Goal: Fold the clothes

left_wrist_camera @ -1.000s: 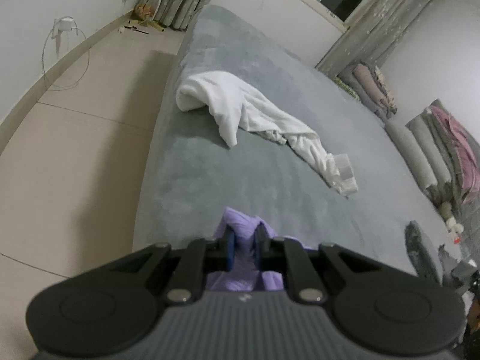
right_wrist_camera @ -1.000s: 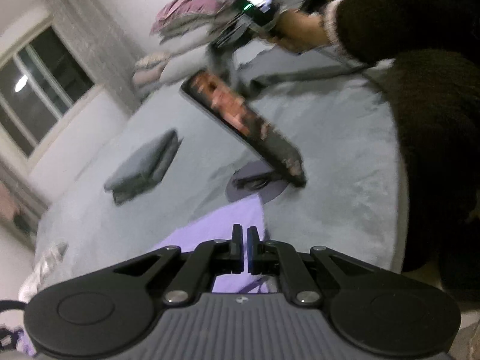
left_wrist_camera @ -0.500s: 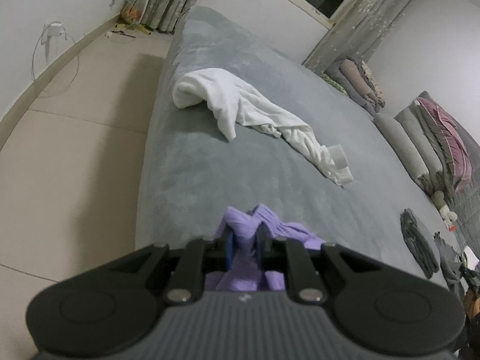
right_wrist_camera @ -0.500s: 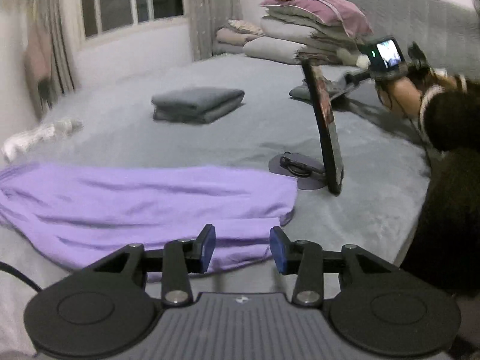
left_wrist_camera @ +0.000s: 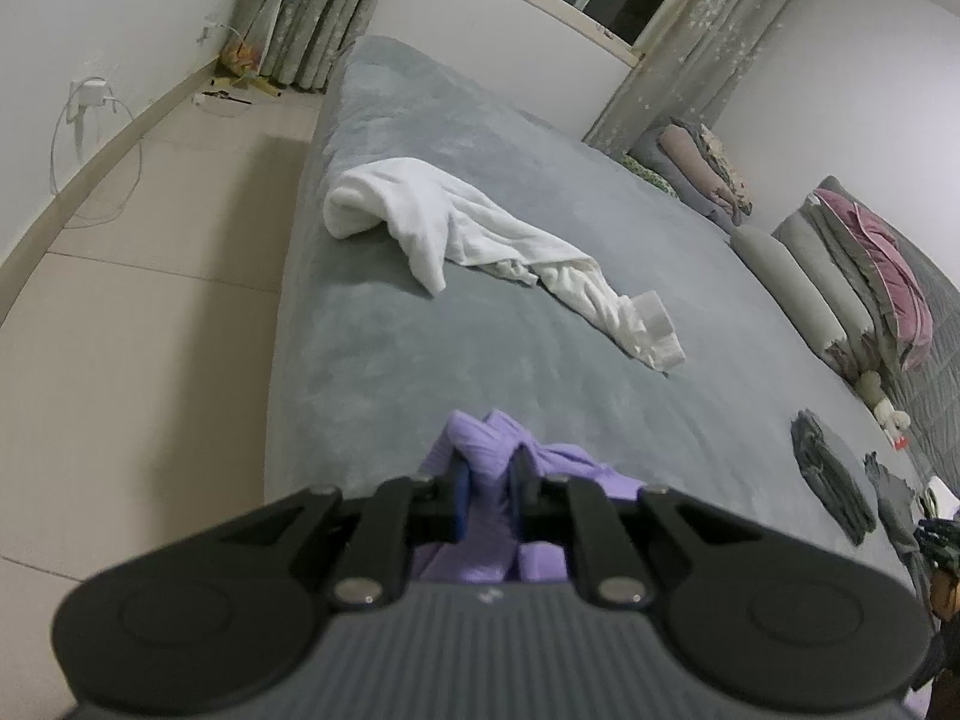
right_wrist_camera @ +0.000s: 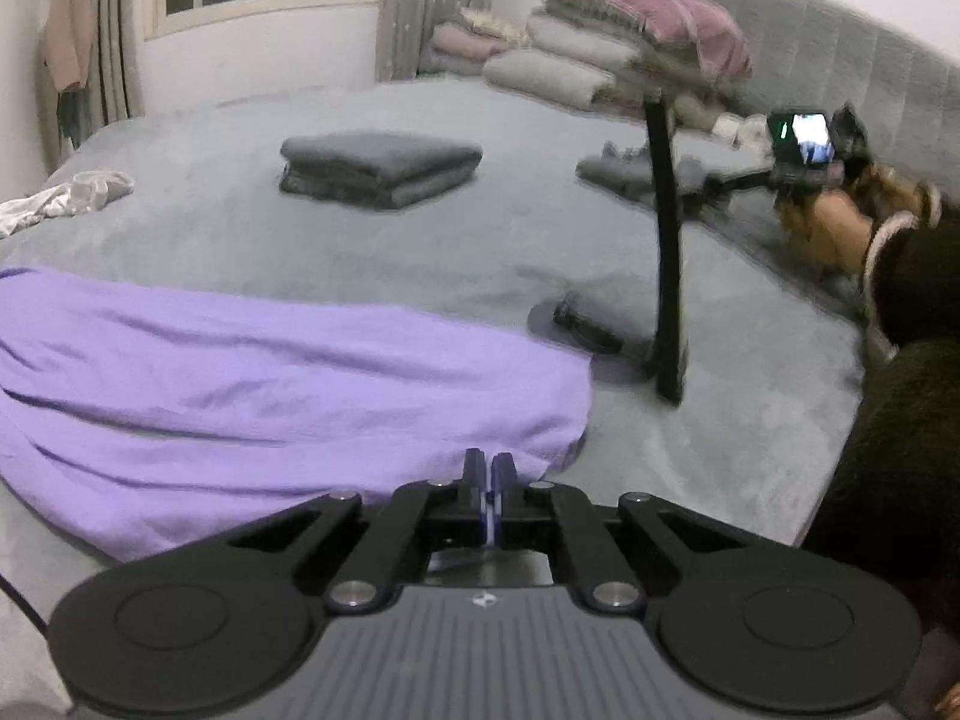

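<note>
The bed wears a matt grey plush cover with a short nap. The purple garment is soft, thin, wrinkled knit cloth. The white garment looks like crumpled cotton. The floor is smooth beige tile. The gripper bodies are matt black ribbed plastic with shiny metal screws.

Open grey bed lies ahead of the left gripper — only the white garment crosses it farther on. On the right, a tablet stand rises beside the purple cloth's edge — folded grey clothes sit beyond.
</note>
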Action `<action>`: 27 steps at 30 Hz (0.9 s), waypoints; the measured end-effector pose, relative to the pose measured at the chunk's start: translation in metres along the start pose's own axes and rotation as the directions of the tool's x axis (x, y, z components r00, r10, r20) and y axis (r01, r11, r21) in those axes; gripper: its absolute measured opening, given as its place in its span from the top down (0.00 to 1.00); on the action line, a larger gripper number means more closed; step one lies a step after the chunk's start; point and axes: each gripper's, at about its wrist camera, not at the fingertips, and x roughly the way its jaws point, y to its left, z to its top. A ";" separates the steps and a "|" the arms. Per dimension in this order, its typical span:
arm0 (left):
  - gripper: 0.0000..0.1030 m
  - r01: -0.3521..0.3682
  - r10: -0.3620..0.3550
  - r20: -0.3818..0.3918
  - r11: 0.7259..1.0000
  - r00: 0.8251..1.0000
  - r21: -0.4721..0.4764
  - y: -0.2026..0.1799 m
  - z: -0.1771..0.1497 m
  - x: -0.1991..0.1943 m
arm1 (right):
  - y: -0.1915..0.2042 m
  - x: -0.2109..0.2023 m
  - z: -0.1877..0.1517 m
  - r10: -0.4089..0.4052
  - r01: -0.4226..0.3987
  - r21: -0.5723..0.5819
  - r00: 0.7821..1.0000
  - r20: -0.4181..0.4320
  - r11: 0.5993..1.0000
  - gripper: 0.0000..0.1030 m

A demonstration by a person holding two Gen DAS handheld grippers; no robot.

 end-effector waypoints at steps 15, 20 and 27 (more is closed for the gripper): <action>0.92 -0.014 0.015 0.013 0.997 1.000 -0.079 -0.008 0.018 0.022 | -0.008 -0.009 0.037 -0.182 0.170 0.108 0.977 0.115 0.979 0.98; 0.92 -0.037 0.037 0.001 0.995 0.999 -0.091 -0.015 0.022 0.040 | -0.009 0.003 0.046 -0.220 0.211 0.093 0.970 0.101 0.973 0.98; 0.92 -0.054 0.054 0.000 0.992 0.999 -0.112 -0.018 0.018 0.058 | -0.007 0.022 0.054 -0.248 0.242 0.072 0.964 0.093 0.968 0.98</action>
